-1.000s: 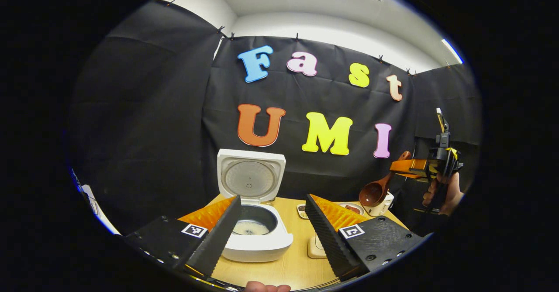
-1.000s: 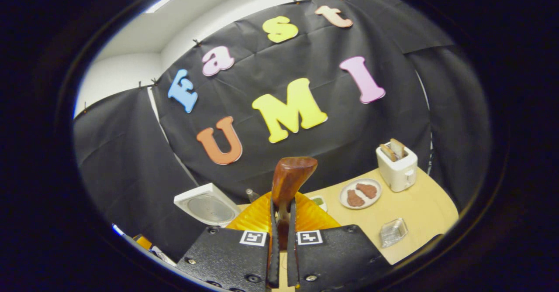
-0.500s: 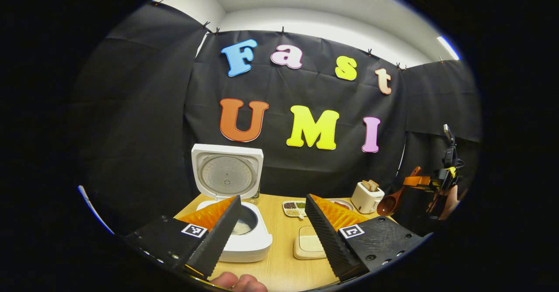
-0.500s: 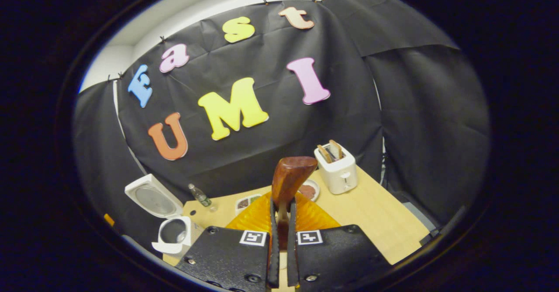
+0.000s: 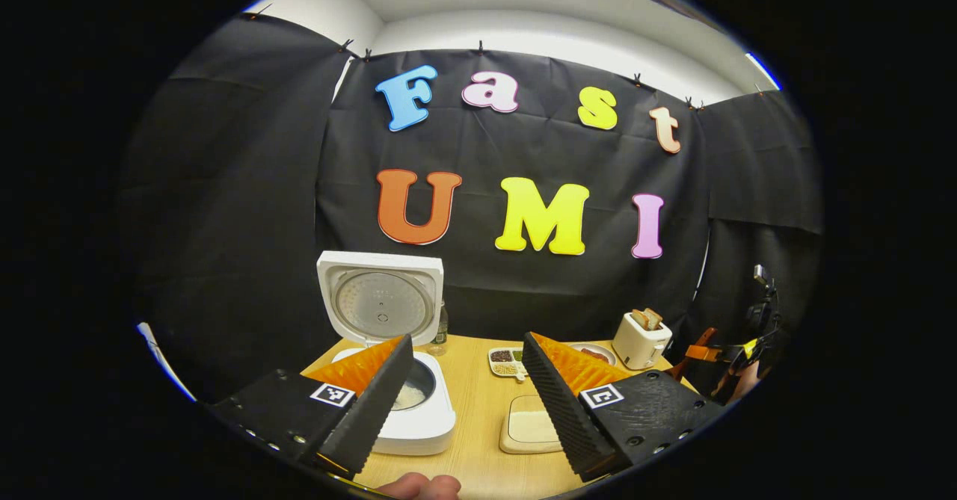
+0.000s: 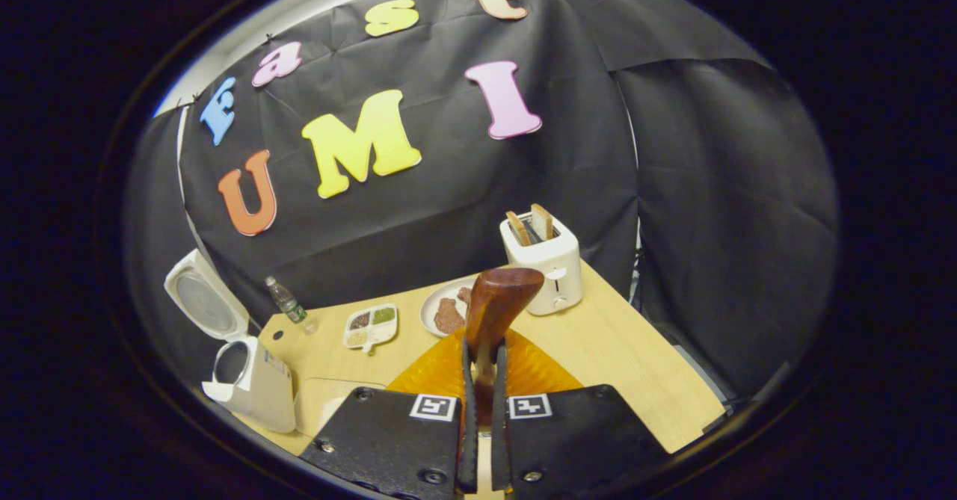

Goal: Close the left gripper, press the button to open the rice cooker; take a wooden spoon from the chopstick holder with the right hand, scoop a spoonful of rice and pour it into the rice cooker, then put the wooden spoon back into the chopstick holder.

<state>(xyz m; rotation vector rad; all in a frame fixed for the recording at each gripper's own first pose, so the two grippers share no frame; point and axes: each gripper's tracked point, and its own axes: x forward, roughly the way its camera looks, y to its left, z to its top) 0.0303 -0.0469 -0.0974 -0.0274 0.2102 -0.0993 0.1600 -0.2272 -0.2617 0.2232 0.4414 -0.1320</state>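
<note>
The rice cooker (image 5: pixel 407 403) is sitting on the worktop (image 5: pixel 478 440) with its lid standing up and pale rice lying in its pot, and a shallow tray (image 5: pixel 529 429) beside it is holding more rice. The right hand-held gripper (image 6: pixel 478 410) is pinching the wooden spoon (image 6: pixel 495 307) between both fingers, bowl sticking forward over the worktop, well apart from the cooker. The left hand-held gripper (image 5: pixel 465 403) is hanging spread wide and empty, the cooker showing behind its left finger.

The white rice cooker (image 5: pixel 407 410) stands on the table with its lid raised upright, rice showing inside. The brown wooden spoon (image 6: pixel 495 307) is clamped by its handle, bowl foremost.
</note>
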